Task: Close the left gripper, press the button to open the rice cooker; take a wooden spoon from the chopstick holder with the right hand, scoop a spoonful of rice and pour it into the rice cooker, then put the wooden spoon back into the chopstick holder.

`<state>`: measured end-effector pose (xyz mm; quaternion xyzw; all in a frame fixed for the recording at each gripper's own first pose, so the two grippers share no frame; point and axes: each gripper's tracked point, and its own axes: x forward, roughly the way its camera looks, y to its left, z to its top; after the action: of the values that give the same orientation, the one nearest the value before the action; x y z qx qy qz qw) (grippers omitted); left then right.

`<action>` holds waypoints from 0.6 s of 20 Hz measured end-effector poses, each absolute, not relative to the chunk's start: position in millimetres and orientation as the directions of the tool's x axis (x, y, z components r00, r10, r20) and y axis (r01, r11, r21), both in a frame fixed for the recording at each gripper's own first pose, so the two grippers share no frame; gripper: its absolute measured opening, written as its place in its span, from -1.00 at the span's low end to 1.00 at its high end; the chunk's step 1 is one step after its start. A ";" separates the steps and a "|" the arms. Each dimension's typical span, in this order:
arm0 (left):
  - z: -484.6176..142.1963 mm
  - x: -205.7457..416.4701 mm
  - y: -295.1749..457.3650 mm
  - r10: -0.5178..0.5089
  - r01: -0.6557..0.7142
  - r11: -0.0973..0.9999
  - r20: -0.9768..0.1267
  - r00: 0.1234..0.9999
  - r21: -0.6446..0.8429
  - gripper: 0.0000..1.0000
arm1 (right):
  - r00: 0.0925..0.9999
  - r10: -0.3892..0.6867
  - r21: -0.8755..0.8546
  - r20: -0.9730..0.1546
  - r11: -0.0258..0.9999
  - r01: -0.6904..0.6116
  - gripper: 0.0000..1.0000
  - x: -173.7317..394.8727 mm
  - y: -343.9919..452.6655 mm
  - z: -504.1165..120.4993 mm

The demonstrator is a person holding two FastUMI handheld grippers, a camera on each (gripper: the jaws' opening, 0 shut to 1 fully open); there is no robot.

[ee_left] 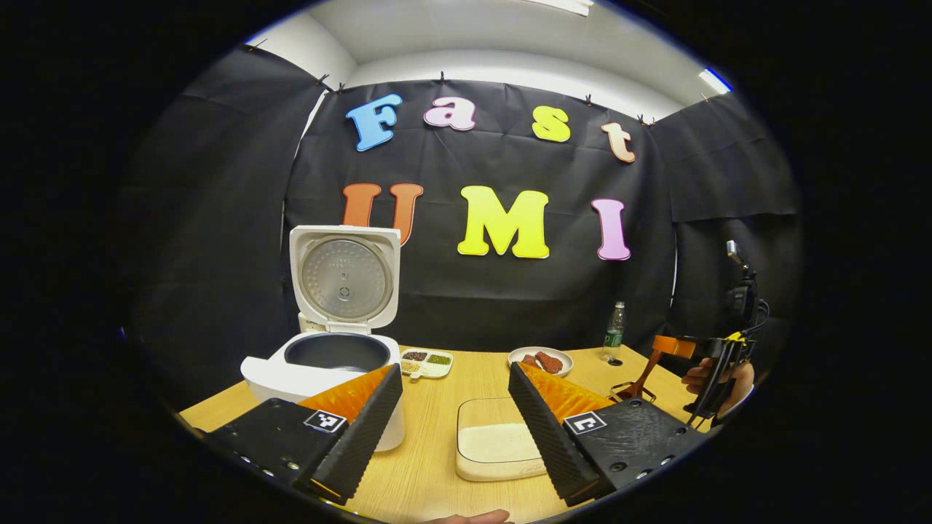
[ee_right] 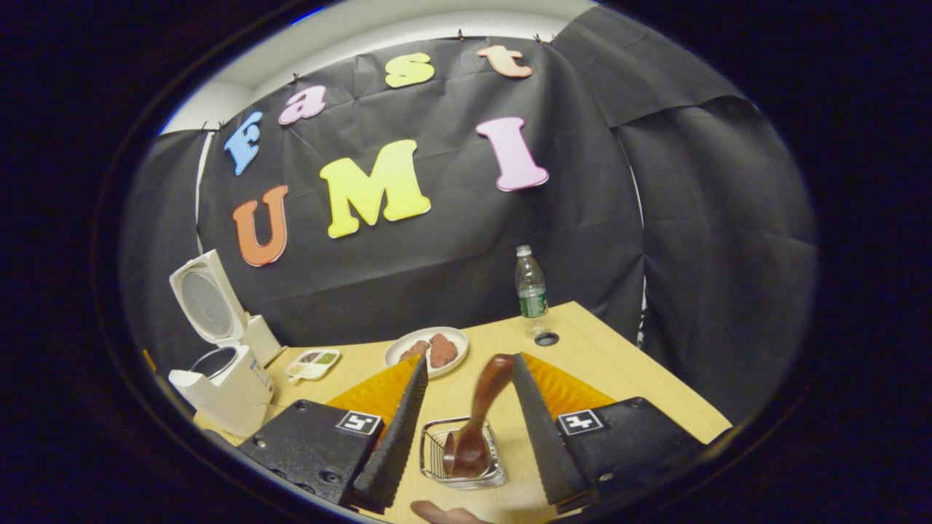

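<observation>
Right gripper view, wooden spoon [ee_right: 480,415] between open right gripper [ee_right: 466,407]

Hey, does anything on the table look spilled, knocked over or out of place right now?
Nothing stands out. The rice cooker sits lid-up, the rice tray looks unspilled, the bottle is upright, and the wooden spoon leans in the chopstick holder.
</observation>
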<state>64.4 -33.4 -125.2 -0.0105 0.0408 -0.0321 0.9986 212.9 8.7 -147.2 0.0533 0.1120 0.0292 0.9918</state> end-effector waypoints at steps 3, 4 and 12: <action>-118.5 74.0 -29.9 -0.081 0.078 0.996 -0.071 0.994 -0.049 0.86 | 0.978 0.072 0.090 -0.198 0.994 -0.055 0.79 194.2 10.2 -134.4; -115.3 77.8 -24.3 -0.076 0.073 0.996 -0.070 0.995 -0.050 0.86 | 0.980 0.078 0.082 -0.185 0.995 -0.064 0.73 184.9 13.1 -127.2; -47.1 105.3 20.1 -0.026 0.027 1.000 0.053 0.998 -0.012 0.86 | 0.984 0.170 -0.009 -0.059 0.985 -0.170 0.98 126.1 36.7 -91.2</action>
<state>105.3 20.1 -47.1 -0.0064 -0.0262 -0.0134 0.9995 126.1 36.7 -91.2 -0.0072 0.0292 0.0854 0.9959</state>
